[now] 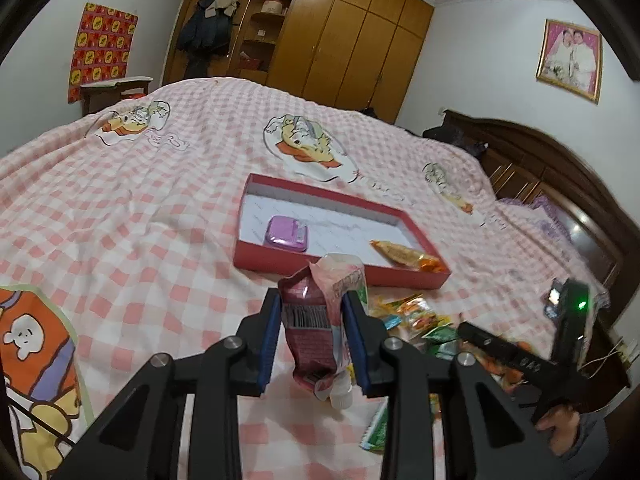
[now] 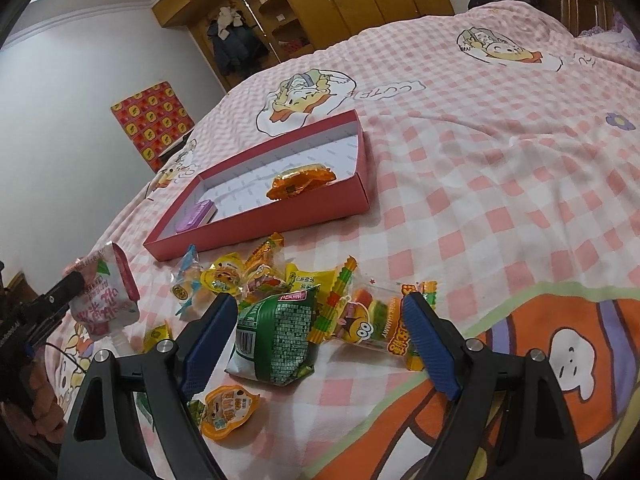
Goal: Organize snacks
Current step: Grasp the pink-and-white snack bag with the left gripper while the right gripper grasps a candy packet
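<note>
Gripping a pink-and-white spouted drink pouch (image 1: 320, 320), the left gripper (image 1: 312, 308) has its blue-padded jaws closed in on the pouch's sides, holding it upright above the bed (image 1: 140, 208), with the white cap pointing down toward the handle. In the right wrist view the same pouch (image 2: 106, 300) shows at the left edge, clear of the snack pile.

Beyond the left gripper lies a shallow red box (image 1: 316, 264) on the pink checked bedspread; inside it sit a purple tin (image 1: 287, 233) near one end and an orange wrapped snack (image 1: 404, 258) toward the other end.

The right gripper (image 2: 320, 320) hovers over the loose snack pile (image 2: 256, 280) with its jaws spread wide and nothing between them held. A green packet (image 2: 280, 340) lies between the open jaws, next to a clear gummy bag (image 2: 372, 320) printed with a yellow face. Small yellow and orange sachets are scattered between this packet and the red box (image 2: 260, 216). An orange jelly cup (image 2: 226, 410) lies close to the left finger's base.
</note>
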